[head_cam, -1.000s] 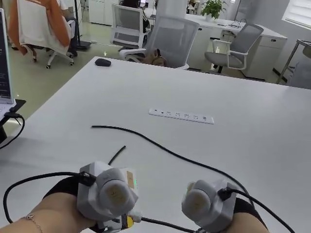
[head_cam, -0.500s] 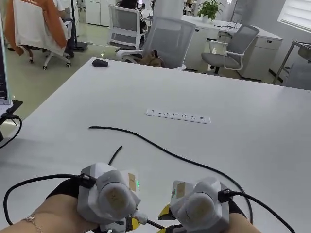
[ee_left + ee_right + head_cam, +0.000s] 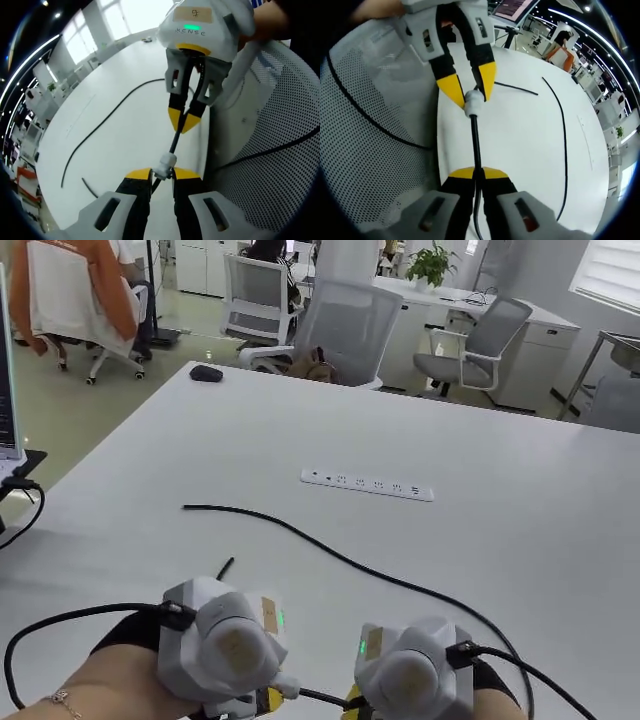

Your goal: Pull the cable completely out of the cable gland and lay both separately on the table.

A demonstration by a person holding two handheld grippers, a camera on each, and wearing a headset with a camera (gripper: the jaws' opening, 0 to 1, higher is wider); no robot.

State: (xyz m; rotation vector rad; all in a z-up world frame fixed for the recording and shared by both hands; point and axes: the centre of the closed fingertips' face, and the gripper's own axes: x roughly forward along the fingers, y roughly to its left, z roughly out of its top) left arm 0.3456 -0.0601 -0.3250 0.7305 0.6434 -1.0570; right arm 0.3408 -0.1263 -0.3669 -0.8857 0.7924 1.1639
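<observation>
A white cable gland (image 3: 165, 164) sits on a thin black cable (image 3: 176, 140). My left gripper (image 3: 161, 174) is shut on the gland, held just above the table's near edge. My right gripper (image 3: 476, 173) faces it and is shut on the cable (image 3: 475, 140) a short way from the gland (image 3: 474, 103). In the head view the left gripper (image 3: 265, 698) and right gripper (image 3: 352, 702) are low in the frame with a short taut stretch of cable between them. The rest of the cable (image 3: 330, 553) curves across the white table (image 3: 480, 530). A short loose end (image 3: 225, 568) shows beside the left hand.
A white power strip (image 3: 367, 485) lies flat at mid-table. A dark mouse (image 3: 207, 373) rests near the far left corner. Office chairs (image 3: 350, 325) and desks stand beyond the far edge. Each gripper trails its own black lead.
The right gripper has come in toward the left gripper and closed on the cable next to the gland. The short loose end beside the left hand now shows shorter.
</observation>
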